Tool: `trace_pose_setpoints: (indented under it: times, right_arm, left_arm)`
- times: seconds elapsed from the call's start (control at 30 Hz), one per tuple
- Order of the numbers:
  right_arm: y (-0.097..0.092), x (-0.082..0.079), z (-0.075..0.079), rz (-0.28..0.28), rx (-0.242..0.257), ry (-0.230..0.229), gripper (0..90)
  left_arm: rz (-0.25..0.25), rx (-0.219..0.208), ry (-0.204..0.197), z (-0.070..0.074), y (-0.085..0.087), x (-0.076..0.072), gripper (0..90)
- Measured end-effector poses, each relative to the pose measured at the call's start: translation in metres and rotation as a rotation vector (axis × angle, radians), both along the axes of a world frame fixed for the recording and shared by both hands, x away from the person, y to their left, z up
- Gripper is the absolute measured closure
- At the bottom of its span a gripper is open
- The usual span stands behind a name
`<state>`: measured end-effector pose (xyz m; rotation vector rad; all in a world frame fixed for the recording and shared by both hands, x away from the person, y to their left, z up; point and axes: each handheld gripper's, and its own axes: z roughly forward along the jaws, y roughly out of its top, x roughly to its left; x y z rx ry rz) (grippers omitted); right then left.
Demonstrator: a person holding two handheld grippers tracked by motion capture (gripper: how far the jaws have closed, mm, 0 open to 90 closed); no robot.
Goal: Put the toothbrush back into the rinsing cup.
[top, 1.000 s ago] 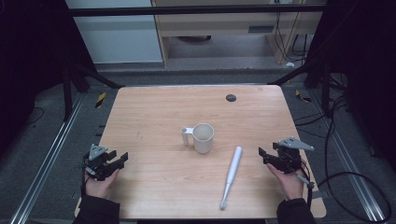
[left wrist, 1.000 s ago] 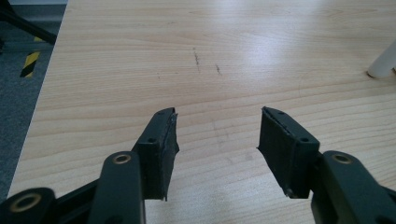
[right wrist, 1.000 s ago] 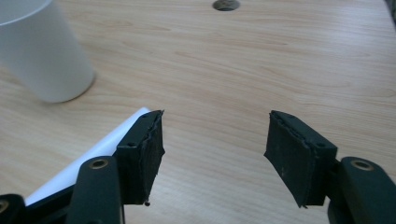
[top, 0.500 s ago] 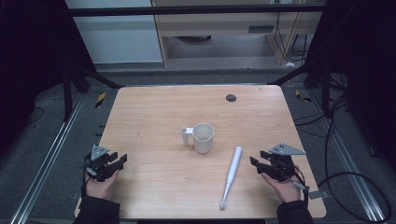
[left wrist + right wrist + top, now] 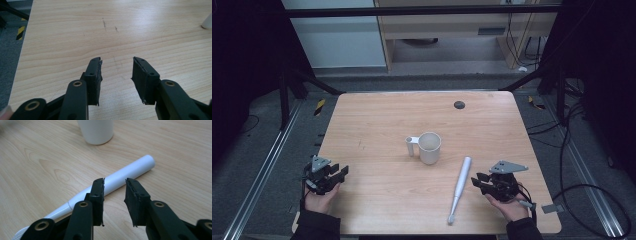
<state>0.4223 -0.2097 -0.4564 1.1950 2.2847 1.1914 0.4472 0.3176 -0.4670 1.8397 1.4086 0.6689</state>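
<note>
At the near edge of the wooden table (image 5: 377, 120), we see a person's two hands, each holding a two-jaw gripper. The left gripper (image 5: 339, 173) sits near the table's left front corner, its jaws parted with only bare wood grain between them, as we see in the left gripper view (image 5: 117, 72). To the right, the right gripper (image 5: 478, 180) points at a white electric toothbrush (image 5: 460, 187) lying flat on the table, its slim head toward the near edge and its thick handle angled away. The right gripper's jaws have just been closing, yet in the right gripper view (image 5: 115, 192) we still see a gap between the pads; the toothbrush (image 5: 120, 178) lies just beyond the tips, with nothing gripped. Farther in, near the table's middle, a white mug (image 5: 429, 147) stands upright, its handle turned to the left, close to the toothbrush's thick end. Beyond it, toward the far edge, a small dark round spot (image 5: 459, 104) marks the tabletop.
</note>
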Motion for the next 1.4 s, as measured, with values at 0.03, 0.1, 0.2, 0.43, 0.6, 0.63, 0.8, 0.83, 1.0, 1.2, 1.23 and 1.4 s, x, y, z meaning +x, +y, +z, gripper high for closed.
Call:
trace_pose_setpoints:
  times: [0.03, 0.1, 0.2, 0.43, 0.6, 0.63, 0.8, 0.83, 1.0, 1.2, 1.23, 1.4]
  right_arm:
    - [0.002, -0.001, -0.001, 0.009, 0.003, 0.01, 70.6]
    - [0.005, -0.002, -0.001, 0.021, -0.002, 0.022, 72.4]
    - [0.012, -0.004, -0.005, 0.046, -0.021, 0.027, 75.6]
    - [0.021, -0.007, -0.012, 0.094, -0.052, 0.058, 83.4]
    - [0.026, -0.009, -0.015, 0.13, -0.044, 0.073, 89.7]
    - [0.027, -0.01, -0.016, 0.139, -0.048, 0.077, 89.9]
    - [0.037, -0.011, -0.021, 0.172, -0.056, 0.097, 90.0]
    - [0.038, -0.011, -0.021, 0.178, -0.055, 0.102, 90.0]
    - [0.042, -0.011, -0.025, 0.192, -0.063, 0.112, 90.0]
    - [0.046, -0.011, -0.026, 0.205, -0.068, 0.118, 90.0]
    - [0.047, -0.01, -0.026, 0.206, -0.069, 0.118, 90.0]
    - [0.053, -0.01, -0.028, 0.218, -0.075, 0.121, 90.0]
  left_arm:
    - [-0.001, 0.002, -0.002, 0.0, 0.0, 0.0, 58.7]
    - [-0.002, 0.005, -0.002, 0.0, 0.0, 0.0, 58.6]
    - [-0.005, 0.005, 0.0, 0.0, 0.0, 0.0, 58.6]
    - [-0.019, 0.012, 0.001, -0.001, -0.002, 0.0, 58.6]
    - [-0.021, 0.017, 0.004, -0.001, -0.002, 0.0, 58.8]
    - [-0.021, 0.017, 0.004, -0.001, -0.003, 0.0, 59.1]
    - [-0.022, 0.023, 0.005, -0.001, -0.003, 0.0, 59.3]
    - [-0.021, 0.023, 0.004, -0.001, -0.003, 0.0, 59.3]
    - [-0.022, 0.024, 0.006, -0.001, -0.003, 0.0, 59.3]
    - [-0.022, 0.027, 0.006, -0.001, -0.004, 0.0, 59.2]
    - [-0.022, 0.028, 0.007, -0.001, -0.004, 0.001, 59.2]
    - [-0.021, 0.027, 0.006, -0.001, -0.004, 0.001, 59.2]
